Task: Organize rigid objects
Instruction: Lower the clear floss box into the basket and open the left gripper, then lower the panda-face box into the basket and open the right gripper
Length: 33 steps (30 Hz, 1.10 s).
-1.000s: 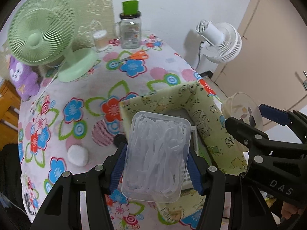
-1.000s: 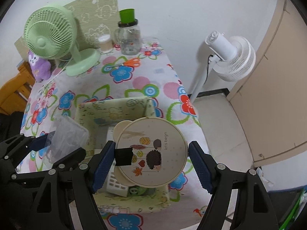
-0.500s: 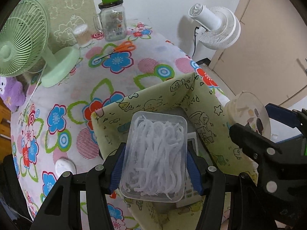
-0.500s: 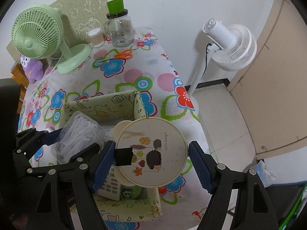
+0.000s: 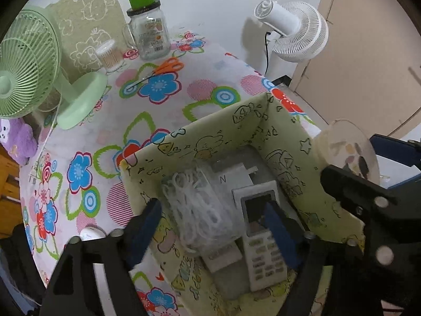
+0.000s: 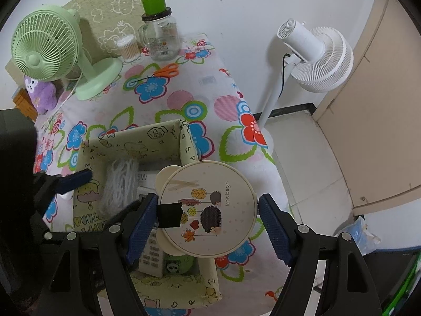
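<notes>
My left gripper [image 5: 213, 226] has just been opening its jaws; the clear box of floss picks [image 5: 197, 210] lies between them, released, inside the green fabric bin [image 5: 210, 134]. The box's long axis runs away from me toward the bin's far wall, beside the white remote [image 5: 263, 242], which lies the same way. My right gripper [image 6: 208, 216] clamps the round hedgehog-print container [image 6: 210, 205], face toward the camera, over the bin's right edge. I judge it goes in next; free space lies down and left.
</notes>
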{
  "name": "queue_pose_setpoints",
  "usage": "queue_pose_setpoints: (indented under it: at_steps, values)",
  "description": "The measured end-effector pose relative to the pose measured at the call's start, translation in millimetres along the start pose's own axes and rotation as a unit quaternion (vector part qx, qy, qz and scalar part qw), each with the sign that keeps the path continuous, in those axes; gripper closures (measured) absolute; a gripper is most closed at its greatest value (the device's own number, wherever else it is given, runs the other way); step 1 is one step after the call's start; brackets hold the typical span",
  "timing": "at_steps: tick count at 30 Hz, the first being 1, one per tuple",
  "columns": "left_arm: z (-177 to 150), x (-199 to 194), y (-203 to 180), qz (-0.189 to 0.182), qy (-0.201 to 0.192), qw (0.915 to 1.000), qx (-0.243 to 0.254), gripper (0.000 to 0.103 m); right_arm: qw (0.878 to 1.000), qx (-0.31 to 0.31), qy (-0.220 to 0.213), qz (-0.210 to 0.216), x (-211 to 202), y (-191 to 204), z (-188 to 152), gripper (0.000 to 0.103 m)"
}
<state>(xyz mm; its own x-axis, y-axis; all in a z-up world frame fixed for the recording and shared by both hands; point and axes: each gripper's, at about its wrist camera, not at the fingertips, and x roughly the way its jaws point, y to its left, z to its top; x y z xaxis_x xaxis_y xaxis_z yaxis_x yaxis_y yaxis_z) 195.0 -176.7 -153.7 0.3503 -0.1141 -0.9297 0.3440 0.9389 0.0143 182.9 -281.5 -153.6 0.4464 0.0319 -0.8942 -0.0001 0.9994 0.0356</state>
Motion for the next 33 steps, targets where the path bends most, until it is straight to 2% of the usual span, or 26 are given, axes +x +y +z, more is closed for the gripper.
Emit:
queue_pose_setpoints:
  at_steps: [10,18,26,33]
  values:
    - [-25.6,-39.2,4.4,0.013,-0.018,0.9997,-0.006,0.009,1.0,-0.02,-0.012,0.011,-13.6,4.6,-6.6,0.024]
    - [-49.6,-53.9,33.5,0.023,-0.013,0.9968,-0.075,0.008,0.998,-0.054,-0.015,0.03,-20.7,22.5,-13.2,0.024]
    - [-77.2,-58.7,61.3,0.04,-0.003,0.991,-0.128,0.008,0.995,-0.081,0.005,0.053,-11.5,47.8,-22.2,0.024]
    - [-93.3,-54.5,73.7,0.048,0.011,0.9874,-0.15,0.008,0.992,-0.107,0.031,0.064,2.5,67.9,-33.2,0.024]
